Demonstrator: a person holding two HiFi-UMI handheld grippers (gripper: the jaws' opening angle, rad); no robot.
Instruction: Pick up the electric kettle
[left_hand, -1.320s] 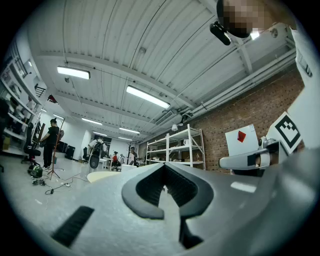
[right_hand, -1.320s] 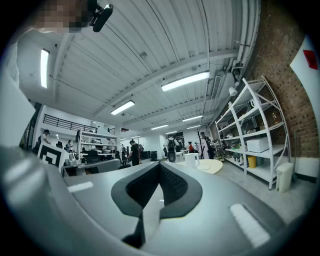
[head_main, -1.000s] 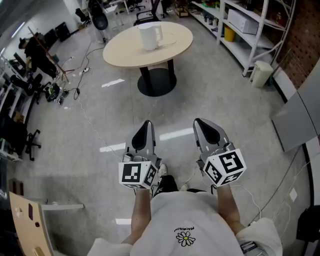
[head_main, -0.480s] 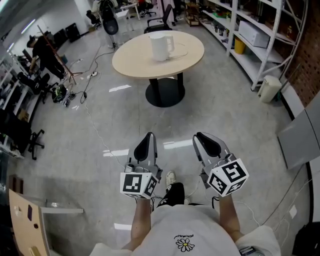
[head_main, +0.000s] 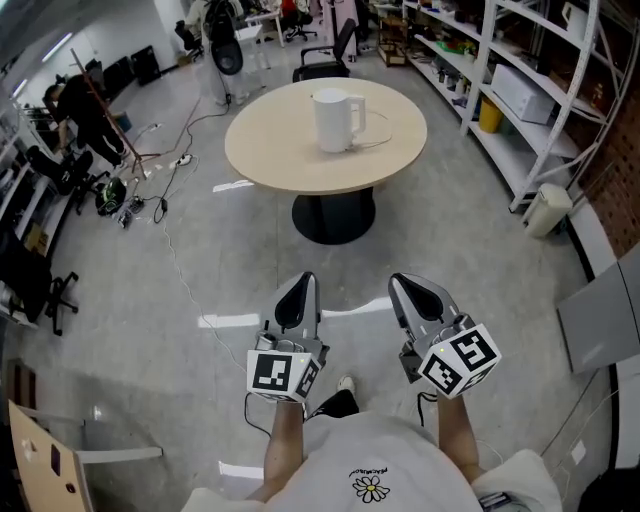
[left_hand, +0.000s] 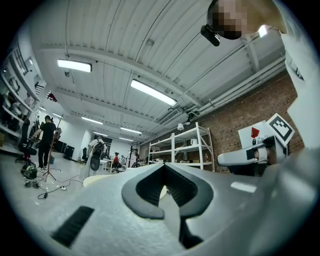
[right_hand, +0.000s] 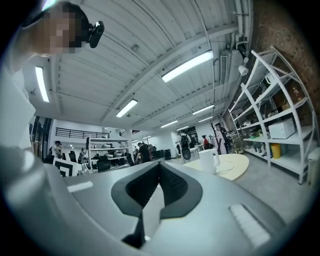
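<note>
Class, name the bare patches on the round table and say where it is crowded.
Round table: bare left of the white electric kettle and along the near edge. Crowded only right of the kettle, where its cord loops.

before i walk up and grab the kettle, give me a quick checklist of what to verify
1. Kettle upright on the table: ok
2. Kettle within reach: not ok, the table stands well ahead
3. Left gripper open for a grasp: not ok, jaws shut, empty
4. Right gripper open for a grasp: not ok, jaws shut, empty
5. Handle on the right gripper's side: ok
6. Cord on the table clear of the lift: cannot tell
</note>
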